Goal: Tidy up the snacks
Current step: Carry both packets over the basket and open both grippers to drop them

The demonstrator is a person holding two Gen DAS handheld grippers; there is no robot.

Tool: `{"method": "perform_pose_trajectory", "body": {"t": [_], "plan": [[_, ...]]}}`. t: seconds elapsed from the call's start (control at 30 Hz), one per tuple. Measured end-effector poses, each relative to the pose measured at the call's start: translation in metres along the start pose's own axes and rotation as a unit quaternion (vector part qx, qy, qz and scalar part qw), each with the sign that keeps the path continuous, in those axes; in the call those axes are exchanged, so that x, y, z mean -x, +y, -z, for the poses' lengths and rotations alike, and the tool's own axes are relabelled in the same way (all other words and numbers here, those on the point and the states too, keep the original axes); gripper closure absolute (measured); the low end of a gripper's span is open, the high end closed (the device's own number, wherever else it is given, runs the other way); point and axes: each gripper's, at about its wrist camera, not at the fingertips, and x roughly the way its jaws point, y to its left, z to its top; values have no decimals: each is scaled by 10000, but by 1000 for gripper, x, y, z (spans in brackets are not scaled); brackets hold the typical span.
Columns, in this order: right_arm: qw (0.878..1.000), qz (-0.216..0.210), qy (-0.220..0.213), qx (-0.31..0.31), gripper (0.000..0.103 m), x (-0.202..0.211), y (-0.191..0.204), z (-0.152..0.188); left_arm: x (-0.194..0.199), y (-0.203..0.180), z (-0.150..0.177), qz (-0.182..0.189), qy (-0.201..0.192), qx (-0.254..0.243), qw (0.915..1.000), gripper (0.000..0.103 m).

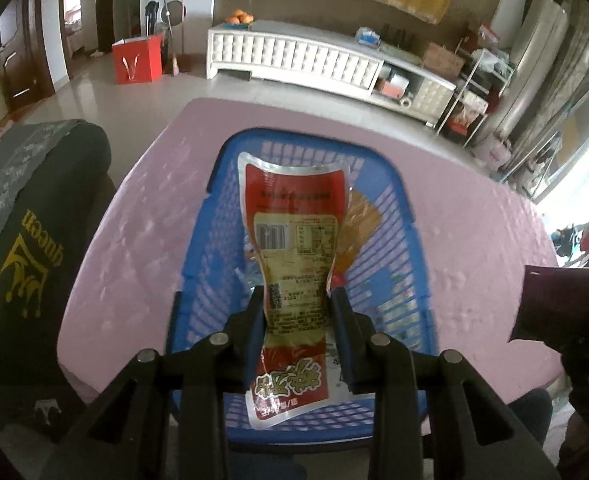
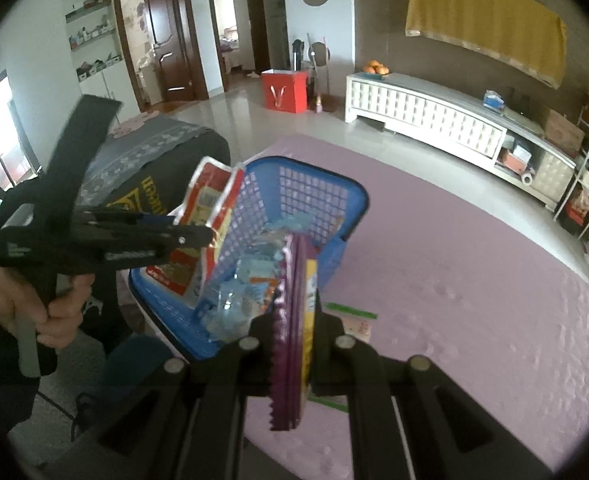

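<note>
My left gripper [image 1: 297, 300] is shut on a red and yellow snack packet [image 1: 294, 240] and holds it over the blue plastic basket [image 1: 398, 264]. An orange packet [image 1: 360, 220] lies in the basket beside it. In the right wrist view my right gripper [image 2: 294, 328] is shut on a purple and yellow snack packet [image 2: 294, 320], held on edge just in front of the basket [image 2: 318, 188]. The left gripper [image 2: 190, 236] with the red packet [image 2: 206, 216] shows at the basket's left side. Light blue wrapped snacks [image 2: 250, 280] lie in the basket.
The basket stands on a pink table [image 1: 474, 240]. A green and white flat packet [image 2: 354, 320] lies on the table by the right gripper. A dark cushion [image 1: 34, 240] is left of the table. A white TV cabinet [image 1: 314, 60] stands behind.
</note>
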Motion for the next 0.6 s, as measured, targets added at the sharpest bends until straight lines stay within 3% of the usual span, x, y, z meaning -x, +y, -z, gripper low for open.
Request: {"method": "perform_pose_trajectory", "body": {"t": [0.23,0.33,0.6], "plan": [[9999,69,69,-53,92,-5,9,-3,-12,0,1,93,282,-247,9993,70],[9999,122,80,-89,92,-6,11,-5,-17,-1,3,-40,350,-393,9986,67],[9995,166,253,-66,92,-16,21,-11,-13,8,11,9,275,-409,9988,38]]}}
